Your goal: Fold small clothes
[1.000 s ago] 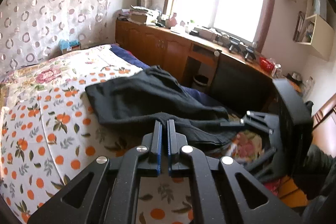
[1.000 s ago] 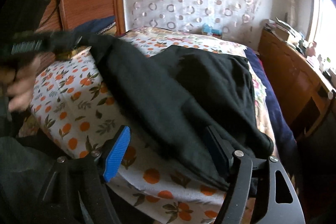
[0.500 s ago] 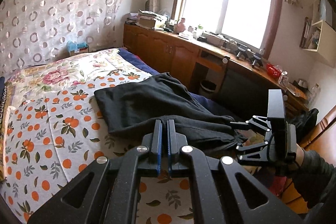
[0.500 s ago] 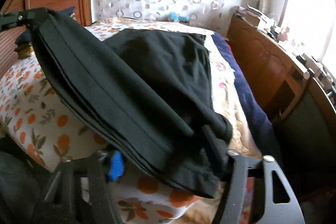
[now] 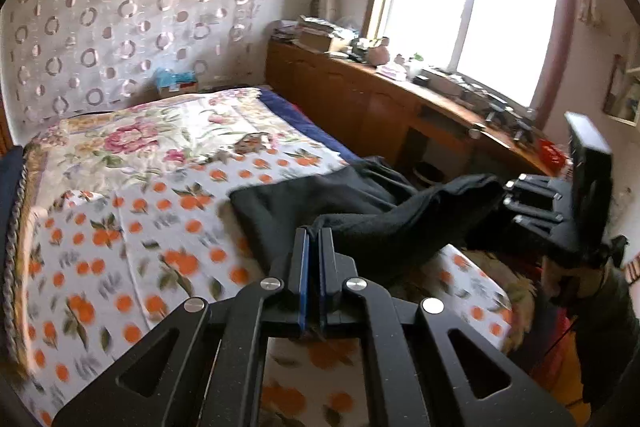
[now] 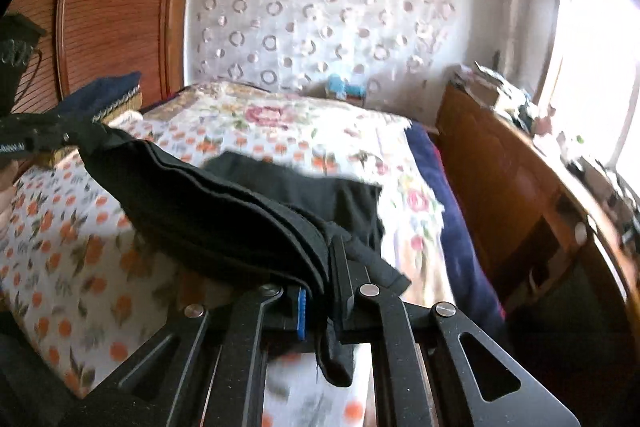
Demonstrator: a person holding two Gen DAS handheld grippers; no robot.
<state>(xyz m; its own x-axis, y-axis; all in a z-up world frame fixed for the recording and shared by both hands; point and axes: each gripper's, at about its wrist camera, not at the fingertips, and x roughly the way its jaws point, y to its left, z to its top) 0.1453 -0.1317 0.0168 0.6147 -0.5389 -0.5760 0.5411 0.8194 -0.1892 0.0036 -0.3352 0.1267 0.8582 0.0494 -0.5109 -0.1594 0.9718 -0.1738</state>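
A black garment (image 5: 360, 211) lies partly on the bed, its near edge lifted and stretched between my two grippers. My left gripper (image 5: 314, 239) is shut on one end of that edge. My right gripper (image 6: 326, 247) is shut on the other end, with the folded layers (image 6: 208, 203) bunched in its jaws. In the left wrist view the right gripper (image 5: 516, 203) shows at the right, holding the cloth above the bed's corner. In the right wrist view the left gripper (image 6: 60, 137) shows at the far left with the cloth in it.
The bed carries a floral sheet with orange prints (image 5: 120, 227). A wooden cabinet run (image 5: 360, 99) with clutter stands under the window on the right. A wooden wardrobe (image 6: 116, 15) stands at the bed's left. A blue tissue box (image 5: 176, 81) sits by the far wall.
My right gripper has closed on the garment's edge. Both grippers have lifted the edge off the bed and drawn it taut between them.
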